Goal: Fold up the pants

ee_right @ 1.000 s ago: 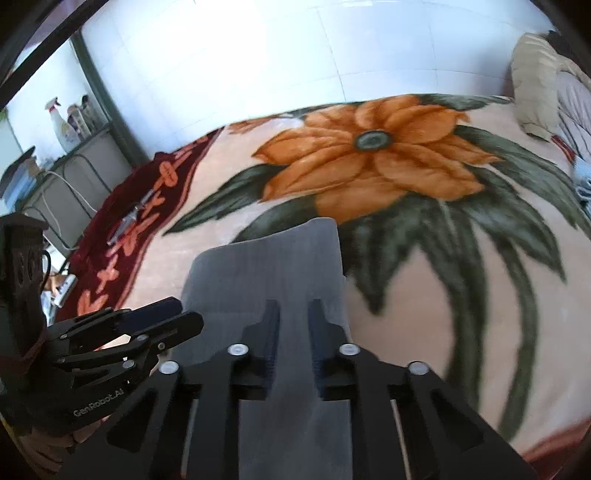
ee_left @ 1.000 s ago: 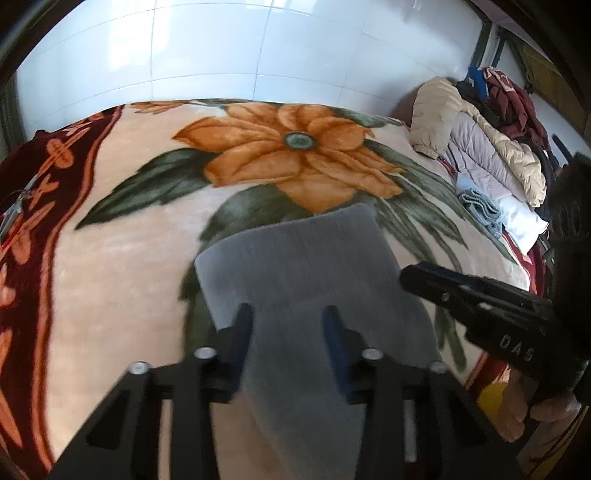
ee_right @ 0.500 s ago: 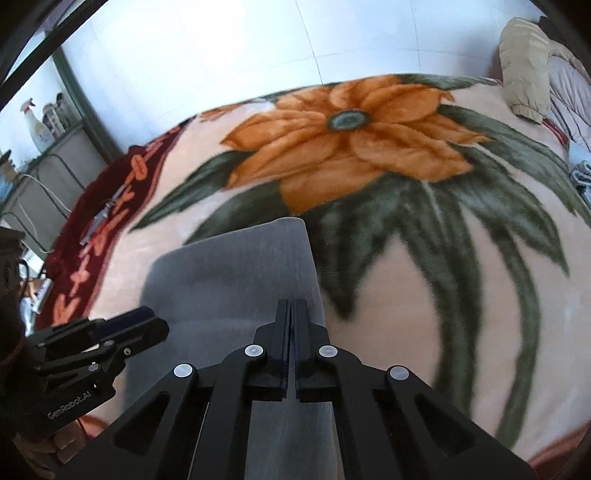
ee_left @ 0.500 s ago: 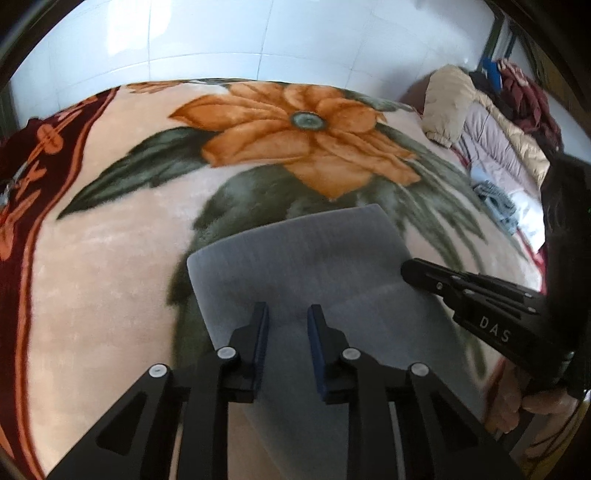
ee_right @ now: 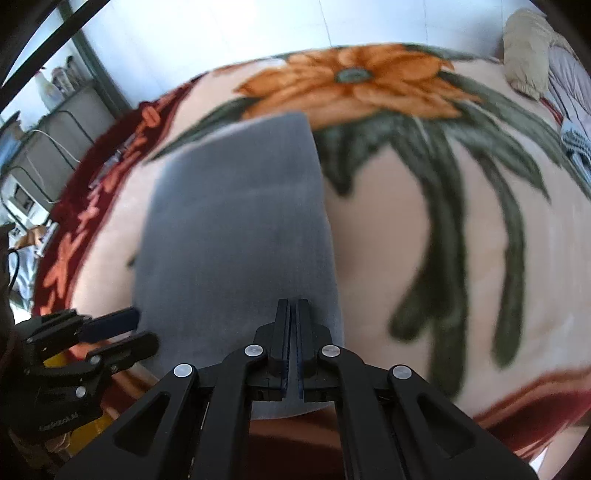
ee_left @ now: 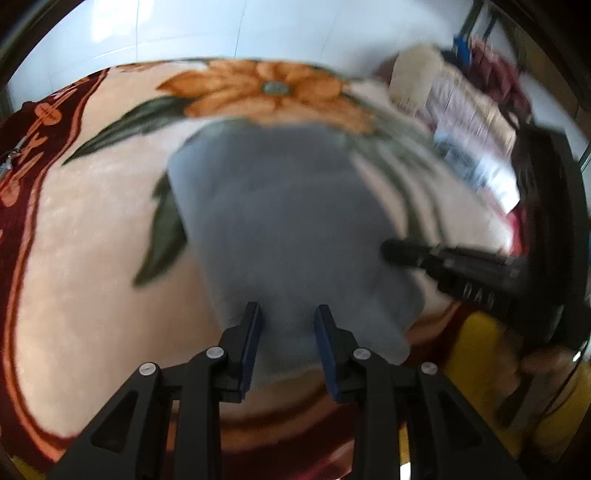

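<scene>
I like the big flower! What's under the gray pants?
The gray pants lie on the flowered blanket, hiding part of its green leaves. Whatever else sits beneath the fabric is covered and cannot be seen.

The pants [ee_left: 280,221] are soft grey cloth with a dull, slightly fuzzy face and fine lines in the weave. They lie on a thick, fluffy blanket [ee_left: 92,258] that looks plush and furry. The left hand-held gripper [ee_left: 287,345] is matt black plastic with shiny silver metal screws and smooth blue pads [ee_left: 251,343]. The right hand-held gripper [ee_right: 292,350] is the same matt black plastic. The far wall [ee_left: 258,29] is smooth, glossy white tile.
</scene>
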Motion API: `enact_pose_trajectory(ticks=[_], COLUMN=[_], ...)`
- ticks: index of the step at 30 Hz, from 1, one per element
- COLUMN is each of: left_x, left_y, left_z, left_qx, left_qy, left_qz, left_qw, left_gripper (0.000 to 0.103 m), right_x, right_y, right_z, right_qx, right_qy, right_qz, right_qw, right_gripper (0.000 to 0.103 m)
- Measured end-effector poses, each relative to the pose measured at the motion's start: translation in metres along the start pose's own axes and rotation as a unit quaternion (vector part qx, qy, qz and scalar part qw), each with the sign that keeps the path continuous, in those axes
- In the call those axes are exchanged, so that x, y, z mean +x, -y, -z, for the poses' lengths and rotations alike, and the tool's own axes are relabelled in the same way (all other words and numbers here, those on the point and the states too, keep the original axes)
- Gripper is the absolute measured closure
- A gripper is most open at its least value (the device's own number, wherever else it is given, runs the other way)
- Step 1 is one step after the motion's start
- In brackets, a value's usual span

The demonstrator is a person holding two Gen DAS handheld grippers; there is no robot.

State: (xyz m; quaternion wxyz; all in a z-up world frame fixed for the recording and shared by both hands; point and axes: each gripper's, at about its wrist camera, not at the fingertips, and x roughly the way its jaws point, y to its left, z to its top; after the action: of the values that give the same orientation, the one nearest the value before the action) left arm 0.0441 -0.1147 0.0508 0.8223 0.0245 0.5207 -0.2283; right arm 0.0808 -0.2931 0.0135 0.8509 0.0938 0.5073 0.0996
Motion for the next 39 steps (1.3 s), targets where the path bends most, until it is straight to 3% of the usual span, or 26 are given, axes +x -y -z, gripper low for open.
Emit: enact_pose_trajectory(ticks=[9, 12, 14, 16, 18, 23, 27, 39], left_x=[0.007, -0.006, -0.015, -0.020, -0.022, -0.010, 0.006, 0.034], left_y=[-0.006, -0.011, -0.017, -0.024, -0.030, -0.044, -0.048, -0.051], left_z=[0.011, 0.007, 0.002, -0.004, -0.009, -0.022, -0.028, -0.031], left_qx=[-0.007, -0.023, -0.030, -0.043, -0.058, -0.093, -0.104, -0.137], left_qy=[-0.014, -0.007, 0.004, 0.014, 0.020, 0.025, 0.012, 0.000], left_qz=[0.001, 0.012, 0.003, 0.000, 0.002, 0.000, 0.009, 0.044], left_qw=[0.9999, 0.9996, 0.9995, 0.9990, 0.9981, 0.9954, 0.9944, 0.9896], left_gripper=[0.070, 0.070, 0.070, 0.062, 0.052, 0.042, 0.042, 0.042], right_x=[-0.002, -0.011, -0.021, -0.031, -0.035, -0.015, 0.009, 0.033], right_y=[0.001, 0.000, 0.001, 0.003, 0.004, 0.005, 0.014, 0.036], right_z=[0.002, 0.000, -0.002, -0.006, -0.012, -0.028, -0.028, -0.014], right_qx=[-0.013, -0.015, -0.003, 0.018, 0.029, 0.034, 0.053, 0.105], right_qy=[-0.017, -0.022, -0.012, 0.013, 0.034, 0.032, 0.009, 0.014], right_qz=[0.009, 0.016, 0.015, 0.008, 0.001, -0.009, -0.020, -0.113], right_qw=[1.000, 1.000, 1.000, 1.000, 0.999, 0.999, 0.998, 0.988], right_gripper=[0.101, 0.095, 0.084, 0.057, 0.050, 0.049, 0.049, 0.044])
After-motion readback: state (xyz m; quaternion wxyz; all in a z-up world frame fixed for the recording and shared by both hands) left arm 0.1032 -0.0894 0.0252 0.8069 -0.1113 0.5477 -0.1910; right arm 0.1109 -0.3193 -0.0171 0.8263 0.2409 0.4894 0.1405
